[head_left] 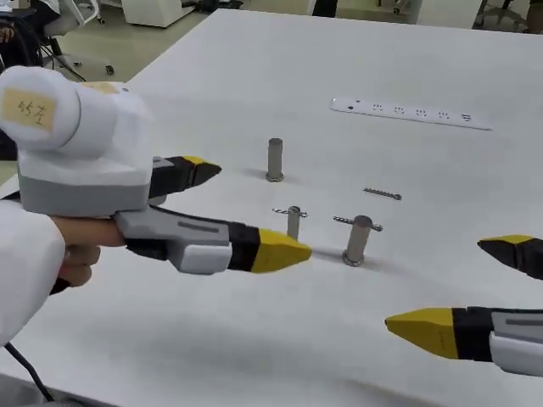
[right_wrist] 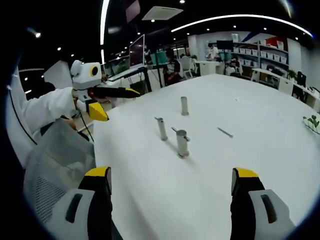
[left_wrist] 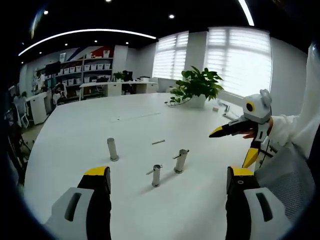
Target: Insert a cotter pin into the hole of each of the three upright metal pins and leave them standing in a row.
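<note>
1. Three pins stand mid-table, well away from every edge. The bare pin [head_left: 275, 159] is farthest, and the second pin [head_left: 293, 222] and third pin [head_left: 358, 240] are nearer. Each of the nearer two has a cotter [head_left: 344, 221] through its top.
2. One loose cotter [head_left: 382, 194] lies flat on the table [head_left: 254, 76], between the third pin and the power strip [head_left: 411, 113]. The strip lies toward the far edge.
3. The left gripper [head_left: 254, 210], held in a hand [head_left: 81, 246], hovers over the near left part of the table. Its jaws are spread with nothing between them.
4. The right gripper [head_left: 433, 284] reaches in over the near right part. Its jaws are likewise apart and empty, near the third pin but not touching it.
5. In the head view the left gripper's lower jaw hides the second pin's foot. The left gripper view shows that foot resting on the table.
6. The third pin looks tilted in the head view and straight in the right gripper view, so I cannot tell which it is.
7. A yellow sticker [head_left: 30, 108] on top of the left gripper carries handwriting too small to read.
8. The left gripper view adds a plant [left_wrist: 197, 85] at the table's far edge, with shelves [left_wrist: 95, 65] of bins beyond.
</note>
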{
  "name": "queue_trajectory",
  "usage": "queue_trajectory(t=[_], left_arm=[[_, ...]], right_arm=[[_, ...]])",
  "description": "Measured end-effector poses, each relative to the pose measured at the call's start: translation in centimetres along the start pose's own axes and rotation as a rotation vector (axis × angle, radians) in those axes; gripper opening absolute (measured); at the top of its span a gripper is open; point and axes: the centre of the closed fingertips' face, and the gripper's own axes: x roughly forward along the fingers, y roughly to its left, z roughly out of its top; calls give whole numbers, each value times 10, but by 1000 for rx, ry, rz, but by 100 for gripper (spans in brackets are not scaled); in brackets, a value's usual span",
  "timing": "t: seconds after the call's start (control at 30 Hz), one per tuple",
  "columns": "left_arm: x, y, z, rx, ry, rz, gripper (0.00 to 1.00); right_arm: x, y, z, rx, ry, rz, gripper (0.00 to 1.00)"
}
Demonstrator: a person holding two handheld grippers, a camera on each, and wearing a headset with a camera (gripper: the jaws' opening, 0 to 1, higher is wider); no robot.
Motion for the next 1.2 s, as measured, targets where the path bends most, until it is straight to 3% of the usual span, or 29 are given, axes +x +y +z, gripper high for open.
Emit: queue_trajectory(t=[0.07, 0.27, 0.4, 0.47, 0.53, 0.63, 0.77, 0.83, 0.93, 1.03, 1.17, 1.2], left_arm=[[1, 8, 6, -13, -20, 18, 96], [10, 28, 12, -3, -25, 63, 92], [20, 49, 13, 24, -1, 114, 87], [25, 55, 19, 11, -19, 121, 86], [34, 59, 24, -49, -47, 115, 83], [48, 63, 27, 25, -24, 107, 77], [62, 70, 30, -15, -40, 95, 70], [70, 80, 24, -5, -25, 112, 65], [79, 94, 7, 73, 54, 130, 60], [87, 105, 1, 15, 62, 135, 57], [97, 118, -2, 34, 73, 147, 50], [99, 120, -2, -29, 57, 148, 49]], right_arm=[[-2, 1, 1, -7, 0, -7, 98], [-7, 2, 3, 0, -2, -23, 98], [-11, 0, 3, 5, -4, -34, 98], [-13, -1, 3, 10, -2, -38, 98], [-16, -5, 1, 18, -4, -38, 97], [-16, -11, -4, 33, 6, -40, 97], [-18, -15, -8, 27, 26, -53, 96], [-20, -15, -8, 27, 30, -56, 96], [-21, -15, -7, 35, 25, -57, 95], [-21, -14, -6, 43, 26, -52, 94], [-20, -17, -8, 47, 37, -56, 94], [-20, -17, -9, 47, 39, -58, 94]])
